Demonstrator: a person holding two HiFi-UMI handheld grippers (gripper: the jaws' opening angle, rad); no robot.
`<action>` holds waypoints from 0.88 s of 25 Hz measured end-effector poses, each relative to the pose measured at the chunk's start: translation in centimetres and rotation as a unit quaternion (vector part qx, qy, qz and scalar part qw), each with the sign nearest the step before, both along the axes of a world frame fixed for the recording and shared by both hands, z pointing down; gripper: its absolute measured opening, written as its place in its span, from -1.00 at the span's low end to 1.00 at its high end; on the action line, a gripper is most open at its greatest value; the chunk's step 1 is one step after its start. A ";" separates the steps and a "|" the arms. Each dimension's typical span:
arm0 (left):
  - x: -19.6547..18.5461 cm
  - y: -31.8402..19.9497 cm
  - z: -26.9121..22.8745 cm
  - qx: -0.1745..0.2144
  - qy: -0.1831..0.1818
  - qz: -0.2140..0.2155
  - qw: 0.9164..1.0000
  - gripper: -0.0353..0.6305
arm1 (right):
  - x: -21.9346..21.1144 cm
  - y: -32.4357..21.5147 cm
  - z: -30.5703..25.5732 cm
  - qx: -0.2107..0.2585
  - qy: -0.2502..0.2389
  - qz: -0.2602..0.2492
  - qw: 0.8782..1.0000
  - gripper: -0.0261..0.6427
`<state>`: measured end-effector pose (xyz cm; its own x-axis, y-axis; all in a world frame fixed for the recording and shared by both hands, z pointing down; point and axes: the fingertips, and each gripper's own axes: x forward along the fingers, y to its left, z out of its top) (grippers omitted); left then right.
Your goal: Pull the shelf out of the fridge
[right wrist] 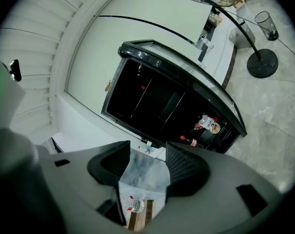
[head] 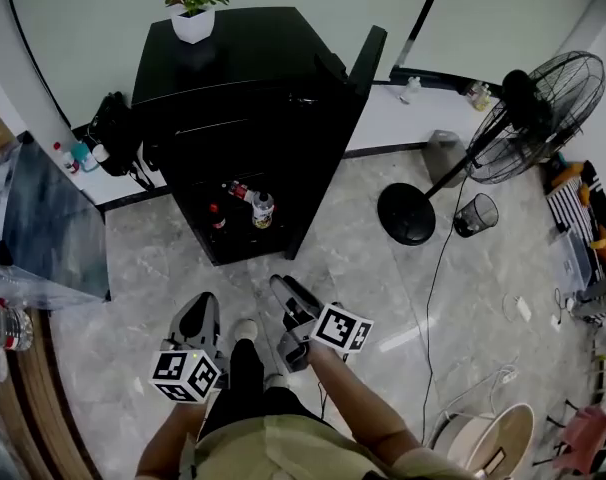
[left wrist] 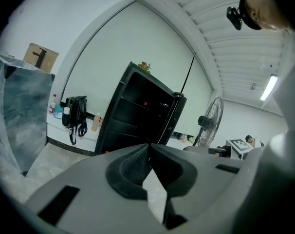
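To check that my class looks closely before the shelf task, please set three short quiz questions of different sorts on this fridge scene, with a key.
1. True or false: the fridge stands with its door open.
2. What stands on top of the fridge? A) a potted plant B) a kettle C) a stack of plates
3. Which has its jaws apart, the left gripper or the right gripper?

Key: 1 true; 2 A; 3 the right gripper, with nothing between its jaws; the left gripper is shut.
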<state>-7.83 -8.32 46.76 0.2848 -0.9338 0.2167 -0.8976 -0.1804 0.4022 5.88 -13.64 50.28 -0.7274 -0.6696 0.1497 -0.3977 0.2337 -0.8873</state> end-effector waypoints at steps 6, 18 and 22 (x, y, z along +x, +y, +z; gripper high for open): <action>-1.0 -4.9 3.3 -0.019 0.010 0.009 1.000 -0.89 | -2.6 -5.3 2.9 -0.016 -0.005 0.007 1.000 -0.27; -4.4 -13.6 6.8 -0.018 -0.007 0.006 1.000 -0.89 | -5.4 -17.8 7.0 -0.036 -0.030 0.051 0.998 -0.27; -5.1 -15.6 7.7 -0.021 -0.006 0.007 1.000 -0.89 | -6.3 -21.5 8.7 -0.050 -0.033 0.068 0.996 -0.27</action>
